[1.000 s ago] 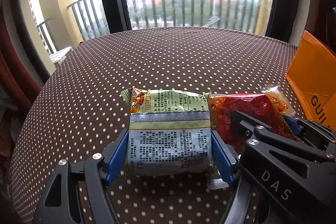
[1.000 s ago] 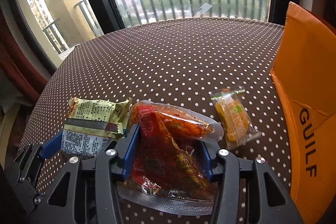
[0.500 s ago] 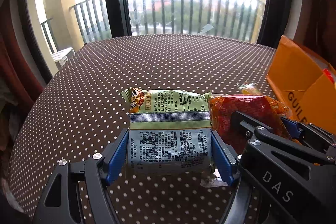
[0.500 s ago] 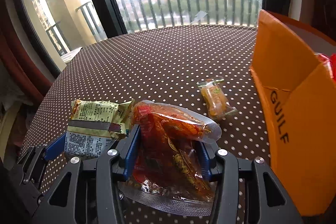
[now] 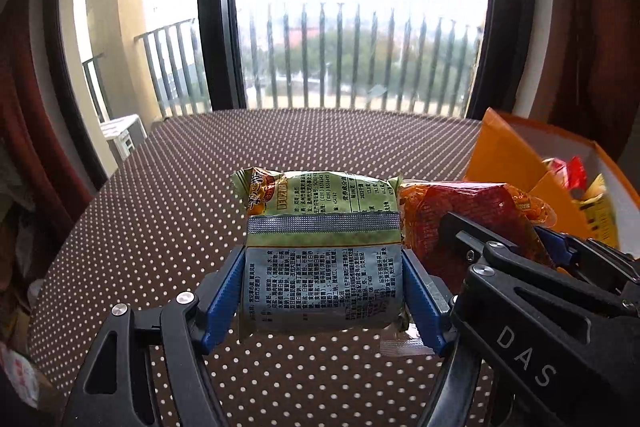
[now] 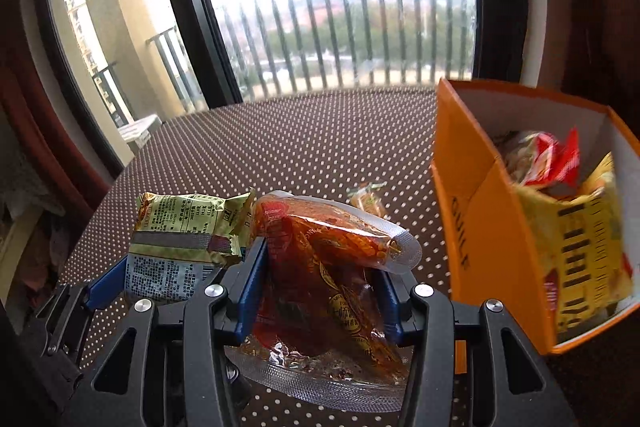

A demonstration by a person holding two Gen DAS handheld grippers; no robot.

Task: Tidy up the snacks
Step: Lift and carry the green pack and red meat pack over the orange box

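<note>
My left gripper (image 5: 323, 291) has its jaws squeezed on a green snack pack (image 5: 322, 255), one blue pad on each side, and the pack sits in the middle of the left wrist picture, lifted off the dots below. My right gripper (image 6: 320, 291) has its jaws squeezed on a red snack bag (image 6: 324, 267), which fills the low middle of the right wrist picture with its clear edge hanging down in front. The two packs are side by side and almost touching, green on the left, red on the right. Under them is the brown counter (image 5: 168, 227) with white dots. A small orange candy pack (image 6: 368, 201) lies on the counter just past the red bag. At the right of both pictures stands an open orange box (image 6: 472, 227), with a yellow bag (image 6: 580, 255) and a red and white bag (image 6: 540, 159) inside it. Behind the counter is a big window (image 5: 360, 27) with railing bars outside.
</note>
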